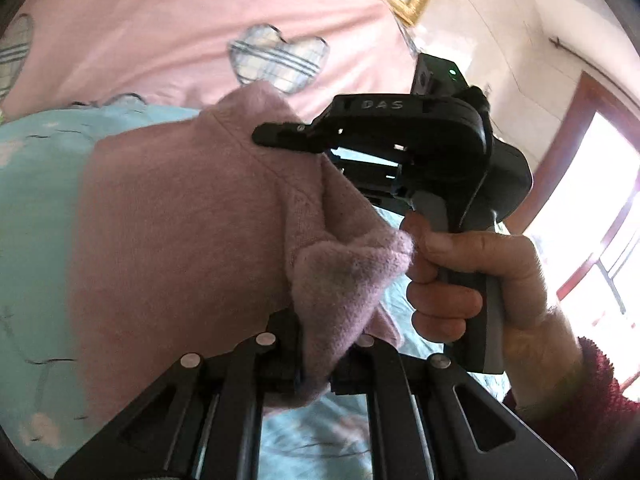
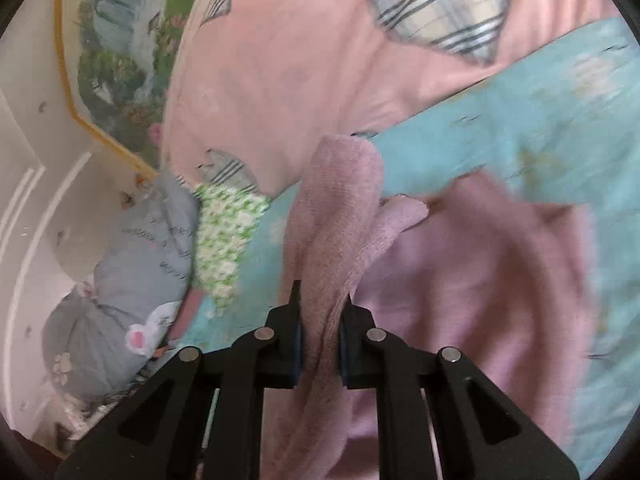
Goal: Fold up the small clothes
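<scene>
A small mauve knitted garment (image 1: 180, 220) hangs lifted over the teal bed sheet (image 1: 32, 208), held at two places. My left gripper (image 1: 316, 348) is shut on a bunched corner of it, and the cloth hides the fingertips. In the left wrist view the right gripper (image 1: 266, 138) comes in from the right, held by a person's hand (image 1: 472, 276), with its tips at the garment's upper seam. In the right wrist view my right gripper (image 2: 320, 320) is shut on a rolled band of the garment (image 2: 340, 220), while the rest of the cloth (image 2: 480, 288) sags to the right.
A pink duvet with plaid hearts (image 1: 180, 32) lies behind the sheet. A grey pillow (image 2: 132, 280) and a green flowered cloth (image 2: 224, 240) sit at the bed's left end, under a framed picture (image 2: 120, 60). A bright window (image 1: 592, 208) is at the right.
</scene>
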A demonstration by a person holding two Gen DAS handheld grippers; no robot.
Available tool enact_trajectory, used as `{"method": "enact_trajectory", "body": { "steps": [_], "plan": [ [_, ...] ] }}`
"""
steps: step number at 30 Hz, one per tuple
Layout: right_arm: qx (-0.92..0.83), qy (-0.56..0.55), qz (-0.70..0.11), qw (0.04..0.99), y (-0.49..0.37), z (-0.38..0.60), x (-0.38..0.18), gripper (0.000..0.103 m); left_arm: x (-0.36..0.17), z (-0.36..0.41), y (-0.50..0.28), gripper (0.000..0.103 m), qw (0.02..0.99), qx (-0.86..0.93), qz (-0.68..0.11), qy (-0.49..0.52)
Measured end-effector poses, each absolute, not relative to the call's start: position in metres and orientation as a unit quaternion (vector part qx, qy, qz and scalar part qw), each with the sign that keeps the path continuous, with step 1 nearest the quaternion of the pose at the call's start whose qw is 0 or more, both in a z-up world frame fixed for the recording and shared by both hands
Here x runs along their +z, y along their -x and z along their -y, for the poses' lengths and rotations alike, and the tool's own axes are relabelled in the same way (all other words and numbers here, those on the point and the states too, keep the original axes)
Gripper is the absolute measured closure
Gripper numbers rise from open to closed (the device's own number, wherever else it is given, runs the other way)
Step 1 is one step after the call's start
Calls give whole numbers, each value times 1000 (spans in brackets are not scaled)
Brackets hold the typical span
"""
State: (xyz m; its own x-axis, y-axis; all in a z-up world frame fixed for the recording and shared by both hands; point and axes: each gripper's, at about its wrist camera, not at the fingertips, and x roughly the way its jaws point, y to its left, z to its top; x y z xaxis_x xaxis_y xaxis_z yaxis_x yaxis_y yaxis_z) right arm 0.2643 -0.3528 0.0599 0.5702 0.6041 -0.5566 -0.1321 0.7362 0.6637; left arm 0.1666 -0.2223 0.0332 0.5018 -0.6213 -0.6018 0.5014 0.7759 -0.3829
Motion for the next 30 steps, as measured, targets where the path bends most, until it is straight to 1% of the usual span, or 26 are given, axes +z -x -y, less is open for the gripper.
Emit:
{"method": "enact_trajectory", "body": {
  "steps": [5, 9, 12, 14, 15, 16, 18, 21, 24, 27, 28, 30],
  "plan": [
    [166, -291, -442, 832, -259, 392, 25, 88, -4, 265, -175, 96, 847, -323, -421, 47],
    [164, -296, -445, 829, -260, 402, 10, 88, -9, 270, -179, 93, 846, -316, -427, 42],
    [165, -286, -446, 832, -264, 397, 8, 88, -8, 272, -181, 76, 839, -324, -434, 45],
    [156, -271, -453, 835, -265, 394, 8, 83, -9, 271, -182, 58, 828, -341, -443, 47],
    [151, -269, -456, 835, -263, 399, 8, 81, -8, 268, -182, 54, 824, -347, -445, 47],
    [141, -270, -458, 835, -259, 403, 9, 78, -6, 264, -177, 52, 821, -352, -447, 45],
    [124, -267, -452, 842, -251, 411, 13, 75, -2, 258, -171, 52, 817, -361, -448, 44],
    [95, -268, -430, 857, -230, 425, 30, 75, 7, 241, -157, 50, 817, -365, -443, 45],
    [102, -279, -412, 861, -210, 429, 45, 75, 18, 217, -152, 47, 825, -354, -436, 60],
    [123, -276, -409, 861, -194, 416, 52, 73, 29, 187, -156, 39, 842, -323, -424, 79],
    [126, -275, -413, 859, -190, 411, 50, 70, 31, 178, -164, 36, 848, -307, -422, 87],
    [134, -278, -421, 853, -188, 403, 44, 65, 33, 157, -178, 35, 860, -273, -418, 105]
  ]
}}
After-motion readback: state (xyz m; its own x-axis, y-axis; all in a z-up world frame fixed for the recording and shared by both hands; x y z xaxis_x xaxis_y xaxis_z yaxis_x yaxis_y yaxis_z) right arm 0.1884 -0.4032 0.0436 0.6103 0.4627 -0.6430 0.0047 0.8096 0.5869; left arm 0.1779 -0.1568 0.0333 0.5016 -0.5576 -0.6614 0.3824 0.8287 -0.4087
